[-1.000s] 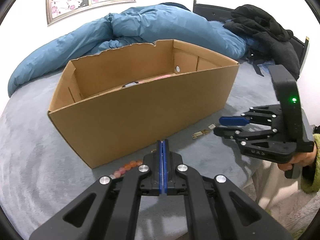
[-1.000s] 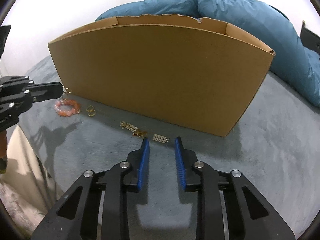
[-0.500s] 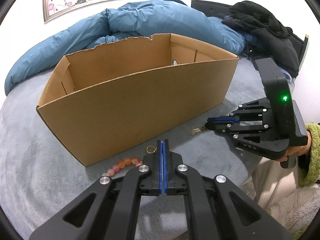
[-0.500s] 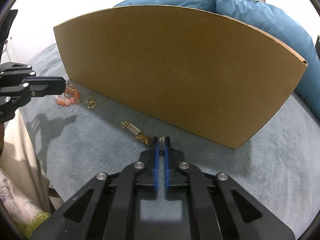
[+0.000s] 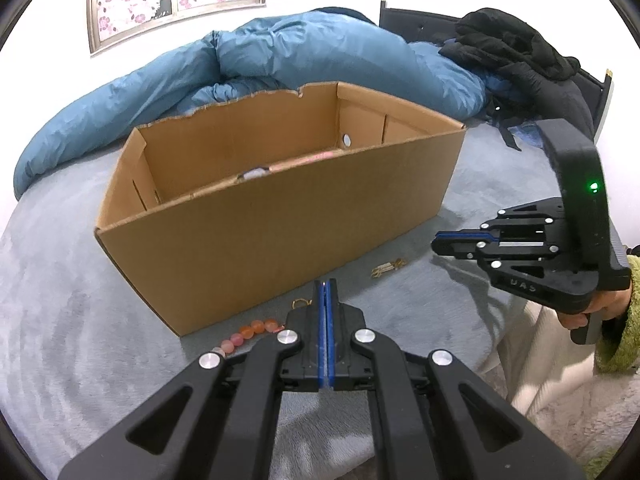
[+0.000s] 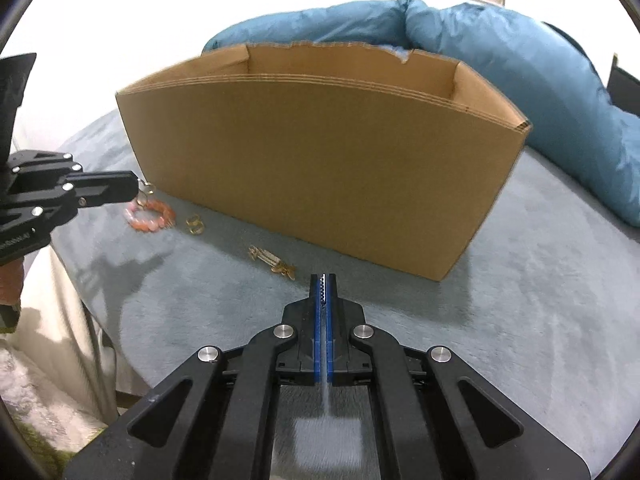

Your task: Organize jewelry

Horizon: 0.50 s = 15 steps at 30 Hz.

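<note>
An open cardboard box (image 5: 280,216) (image 6: 320,168) stands on the grey bed cover. My left gripper (image 5: 326,286) (image 6: 134,186) is shut on a small gold ring earring (image 6: 148,189) that hangs at its tip above a pink bead bracelet (image 6: 150,216) (image 5: 248,332). My right gripper (image 6: 325,280) (image 5: 440,240) is shut on a small silver piece (image 6: 325,294) between its blue pads, lifted off the cover. A gold ring pair (image 6: 195,224) and a gold clip (image 6: 272,262) (image 5: 388,268) lie in front of the box.
A blue duvet (image 5: 280,64) (image 6: 520,60) is piled behind the box. Black clothes (image 5: 520,52) lie at the back right. The bed edge drops off at the near side, with a beige sheet (image 6: 60,320) hanging down.
My right gripper closed on the small silver piece by the gold clip and lifted it up. My left gripper, shut throughout, dipped and rose again.
</note>
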Each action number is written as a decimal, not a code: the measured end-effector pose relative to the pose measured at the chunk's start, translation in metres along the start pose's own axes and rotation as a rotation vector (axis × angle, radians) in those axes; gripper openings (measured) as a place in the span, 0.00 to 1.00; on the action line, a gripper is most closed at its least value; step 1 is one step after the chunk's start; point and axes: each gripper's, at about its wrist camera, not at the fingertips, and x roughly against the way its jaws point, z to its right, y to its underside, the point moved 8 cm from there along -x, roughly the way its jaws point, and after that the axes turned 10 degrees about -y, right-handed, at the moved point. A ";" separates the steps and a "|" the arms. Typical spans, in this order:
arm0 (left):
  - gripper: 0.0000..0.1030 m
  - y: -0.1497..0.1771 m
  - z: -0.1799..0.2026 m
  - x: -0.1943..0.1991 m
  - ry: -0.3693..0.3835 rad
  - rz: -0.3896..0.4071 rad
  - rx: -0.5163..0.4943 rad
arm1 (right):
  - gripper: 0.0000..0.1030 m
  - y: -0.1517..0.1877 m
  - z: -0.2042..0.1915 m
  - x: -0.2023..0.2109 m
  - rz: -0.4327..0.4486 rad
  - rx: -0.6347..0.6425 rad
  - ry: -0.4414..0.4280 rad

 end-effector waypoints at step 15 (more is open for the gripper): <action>0.00 -0.081 -0.003 0.064 0.041 0.214 0.020 | 0.00 -0.081 -0.022 0.085 0.321 -0.018 -0.033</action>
